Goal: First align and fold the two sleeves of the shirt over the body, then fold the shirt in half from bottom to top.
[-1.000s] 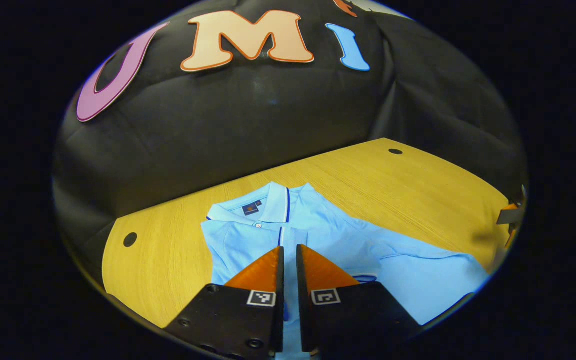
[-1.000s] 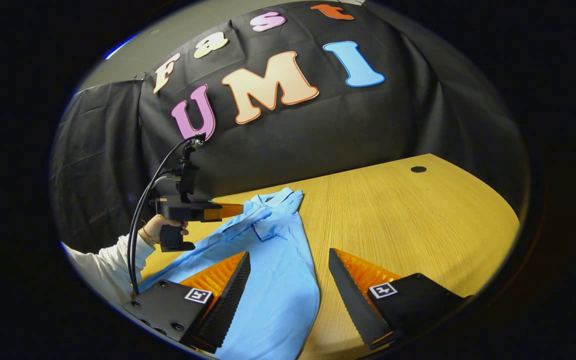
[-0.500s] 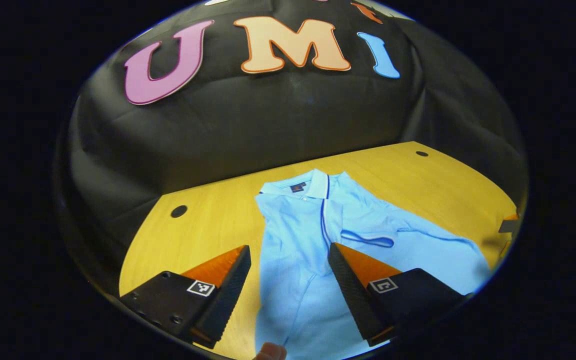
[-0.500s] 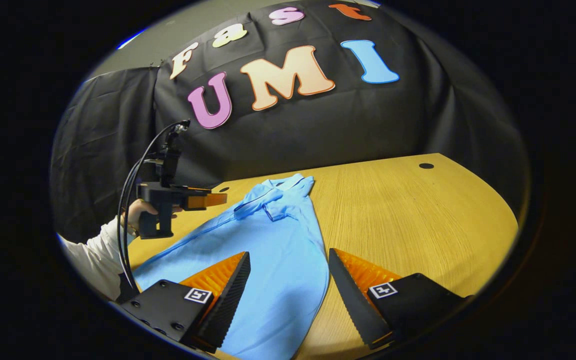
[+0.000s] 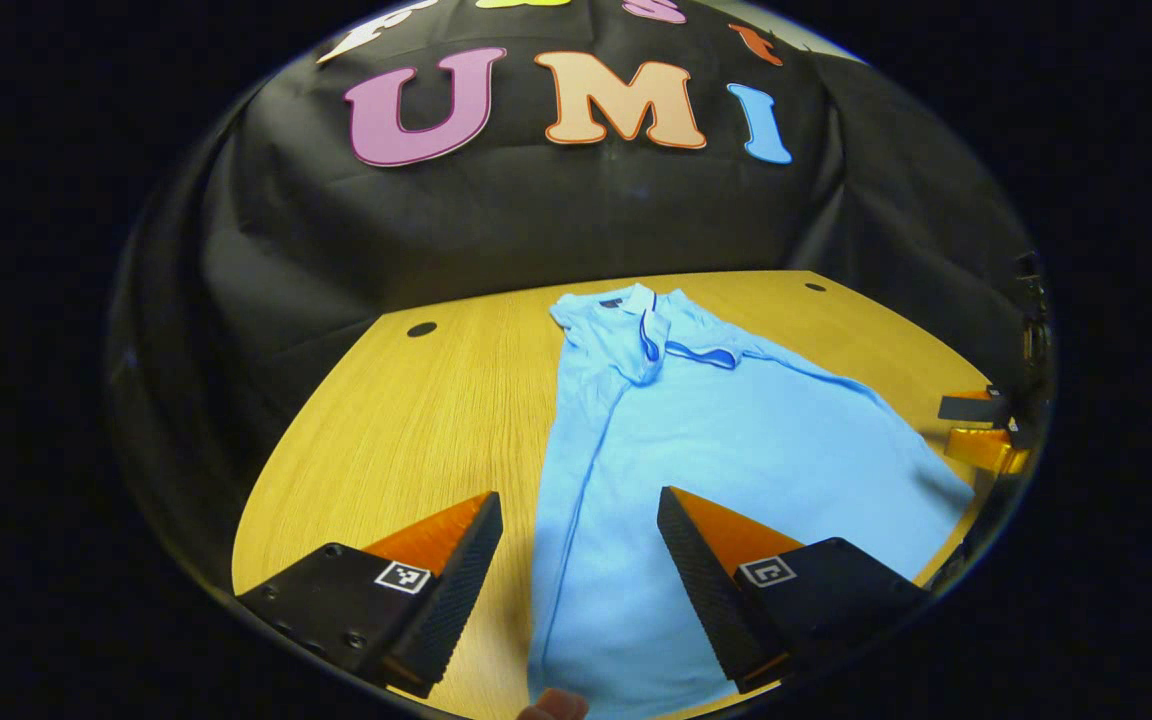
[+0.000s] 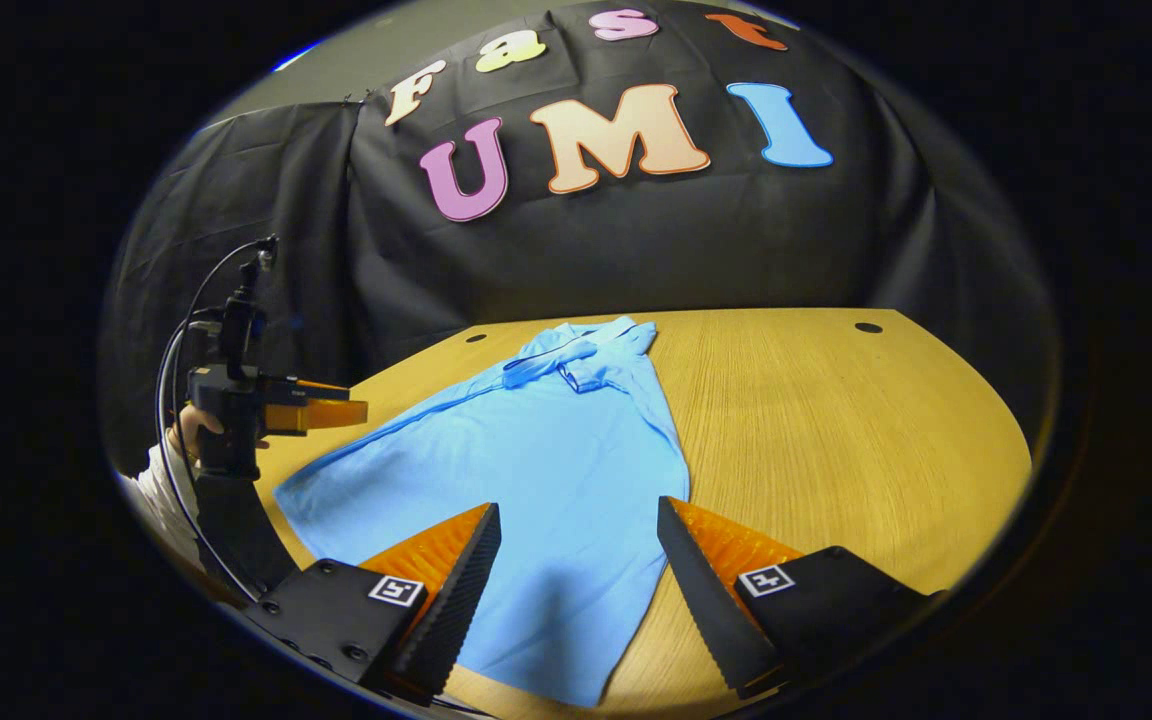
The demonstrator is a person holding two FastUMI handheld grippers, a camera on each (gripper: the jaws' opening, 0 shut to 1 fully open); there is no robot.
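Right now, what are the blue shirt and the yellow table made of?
The shirt looks like soft, matte knit cloth, maybe cotton: it lies limp with gentle creases and a stitched collar. The table looks like wood or wood-look laminate: fine straight grain lines, smooth with a slight sheen. Which one, I cannot tell.

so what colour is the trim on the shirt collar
Dark blue trim on a light blue shirt, clearest in the left gripper view.

Light-blue shirt [image 5: 726, 440] flat on wooden table [image 5: 406, 420], left gripper [image 5: 578, 500] wide apart above its hem.
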